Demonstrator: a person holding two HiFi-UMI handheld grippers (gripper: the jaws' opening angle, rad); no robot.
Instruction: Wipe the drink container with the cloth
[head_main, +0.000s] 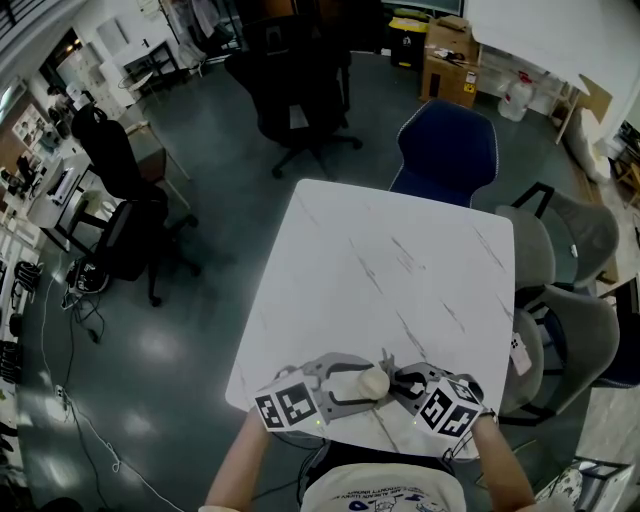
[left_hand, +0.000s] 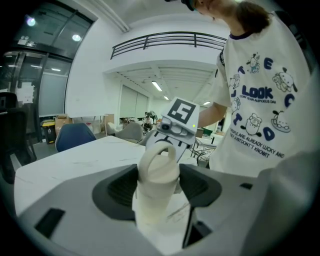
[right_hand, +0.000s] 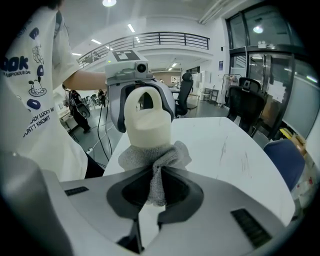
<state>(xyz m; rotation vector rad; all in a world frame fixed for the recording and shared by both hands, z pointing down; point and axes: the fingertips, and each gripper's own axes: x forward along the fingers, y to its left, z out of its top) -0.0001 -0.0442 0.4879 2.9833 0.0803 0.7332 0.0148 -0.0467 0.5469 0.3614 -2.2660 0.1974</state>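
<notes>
**A:** How do the arms stand, as we read them from the head view?

**B:** We see the person's forearms (head_main: 238, 462) enter from 6 o'clock and meet over the near edge of the white table (head_main: 400, 260). The left gripper (left_hand: 158, 187) reaches in from 8 o'clock and the right gripper (right_hand: 156, 189) from 4 o'clock, their tips close together.

**A:** And the tongs?

**B:** In the left gripper view we find the jaws pressed on the body of the cream drink container (left_hand: 158, 165). It appears upright, with its loop-handled lid at 12 o'clock. In the right gripper view the jaws pinch a grey cloth (right_hand: 156, 159), and its bunched top lies against the container just below the lid.

**A:** What can we not make out?

**B:** The left gripper's own body covers the container's base, so we cannot tell whether it rests on the table. The cloth is too small for us to pick out in the head view. Both hands are hidden behind the marker cubes (head_main: 285, 405).
</notes>
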